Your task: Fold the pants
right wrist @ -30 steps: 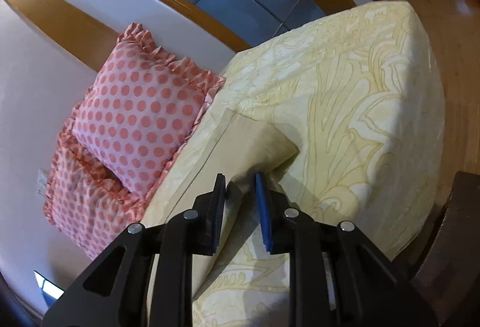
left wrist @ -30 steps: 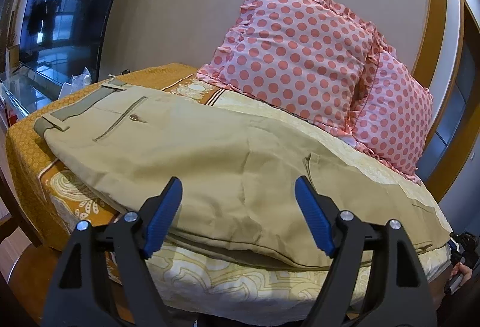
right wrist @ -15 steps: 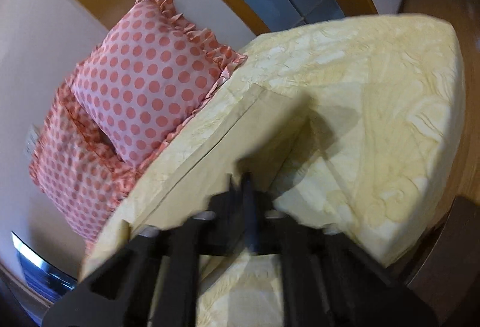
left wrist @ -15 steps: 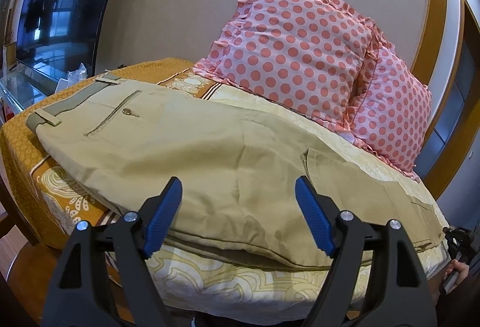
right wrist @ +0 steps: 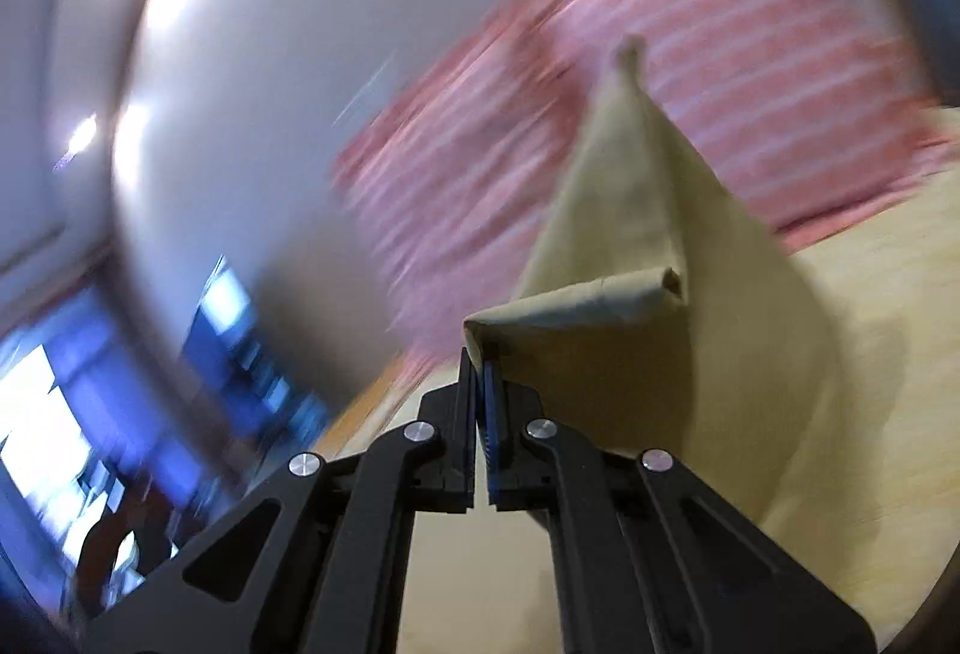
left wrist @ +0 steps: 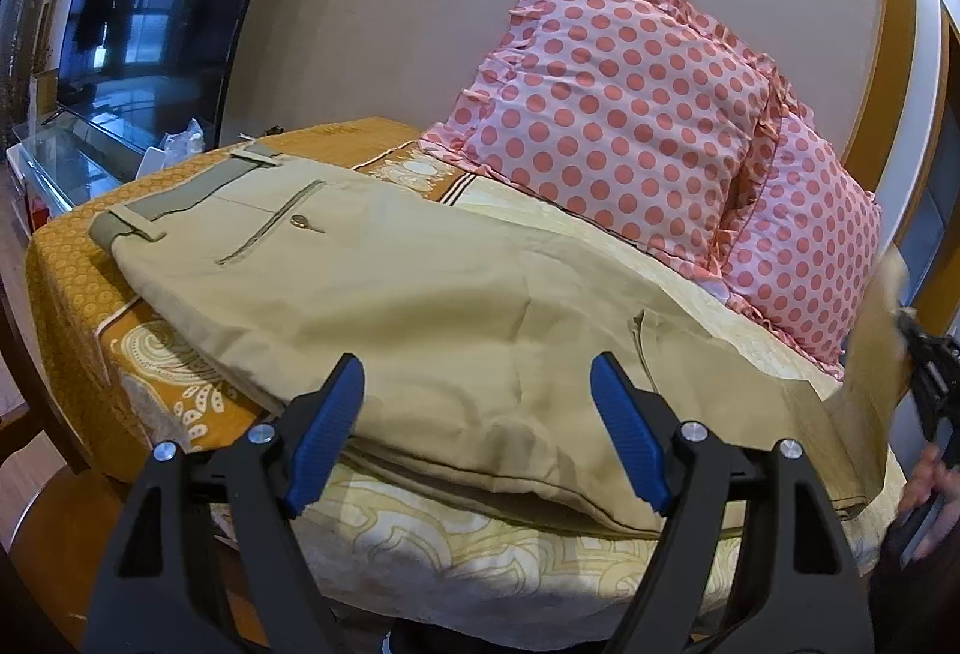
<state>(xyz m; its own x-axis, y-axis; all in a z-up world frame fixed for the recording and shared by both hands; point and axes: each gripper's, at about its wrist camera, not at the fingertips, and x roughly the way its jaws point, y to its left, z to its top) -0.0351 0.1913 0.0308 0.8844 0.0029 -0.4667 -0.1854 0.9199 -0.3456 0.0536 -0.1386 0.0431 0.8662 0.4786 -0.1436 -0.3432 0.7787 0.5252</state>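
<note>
Khaki pants [left wrist: 420, 306] lie across the bed, waistband at the far left, legs running right. My left gripper [left wrist: 477, 408] is open with blue pads, hovering just above the near edge of the pants at mid-length, holding nothing. My right gripper [right wrist: 478, 378] is shut on the hem end of the pant legs [right wrist: 606, 294] and holds it lifted off the bed, cloth hanging in a cone. In the left wrist view the raised hem [left wrist: 876, 318] and the right gripper [left wrist: 930, 372] show at the far right edge.
The bed has a yellow patterned cover [left wrist: 456, 546] and an orange runner [left wrist: 72, 282] at the left. Two pink dotted pillows [left wrist: 630, 114] lean on the back wall. A TV [left wrist: 138, 24] stands far left. Wooden floor lies below the bed's near edge.
My right gripper closed on the pant-leg hem and swung it up off the bed; its view is now motion-blurred. My left gripper stayed open and drifted slightly.
</note>
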